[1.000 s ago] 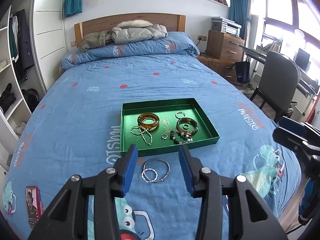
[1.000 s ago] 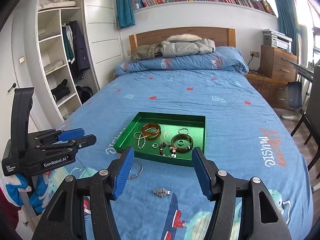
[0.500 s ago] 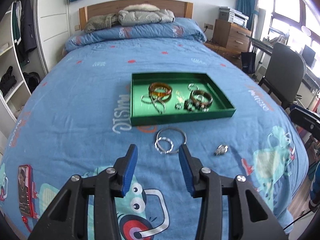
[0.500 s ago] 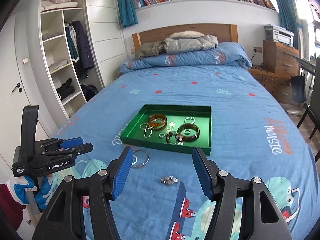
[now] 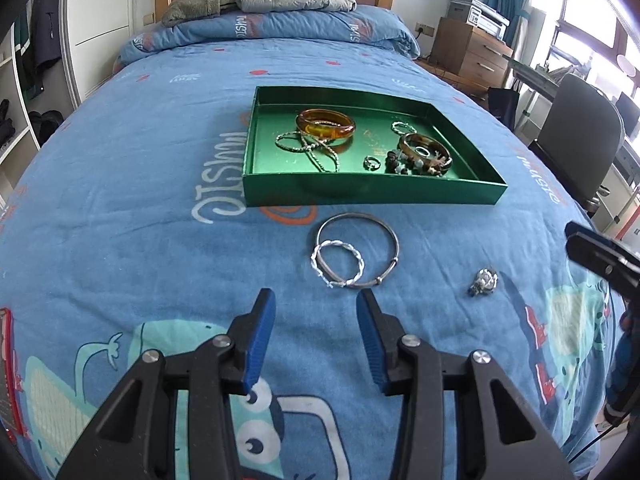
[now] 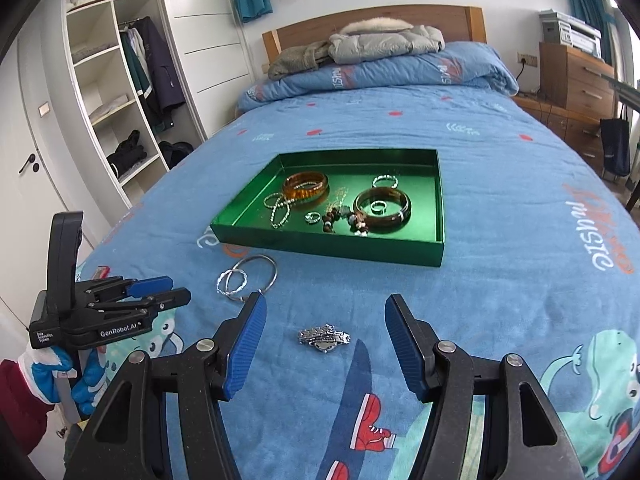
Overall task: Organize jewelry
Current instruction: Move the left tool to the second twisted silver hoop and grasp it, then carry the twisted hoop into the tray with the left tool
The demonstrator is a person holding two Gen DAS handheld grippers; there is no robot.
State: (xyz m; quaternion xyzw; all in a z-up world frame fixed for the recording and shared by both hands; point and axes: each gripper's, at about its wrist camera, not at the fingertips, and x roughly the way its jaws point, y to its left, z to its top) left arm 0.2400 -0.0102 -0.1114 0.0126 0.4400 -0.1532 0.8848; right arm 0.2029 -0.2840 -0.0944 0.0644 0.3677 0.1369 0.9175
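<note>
Both grippers had descended toward the bedspread [image 5: 120, 200] since a second earlier; left gripper [image 5: 316, 312] stood apart, empty, near the silver bangles [image 5: 356, 252]; right gripper [image 6: 326, 330] stood apart, empty, bracketing the watch [image 6: 324, 338]; green tray [image 6: 320, 246] lay beyond; pickup appeared imminent.

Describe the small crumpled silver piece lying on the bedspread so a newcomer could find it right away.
Start at the green tray on the blue bedspread. On the near side of the tray, three pieces lie loose on the fabric. The crumpled silver piece lies apart from the thin bangle and twisted bracelet, and unlike those open hoops it is a compact bunched lump.
</note>
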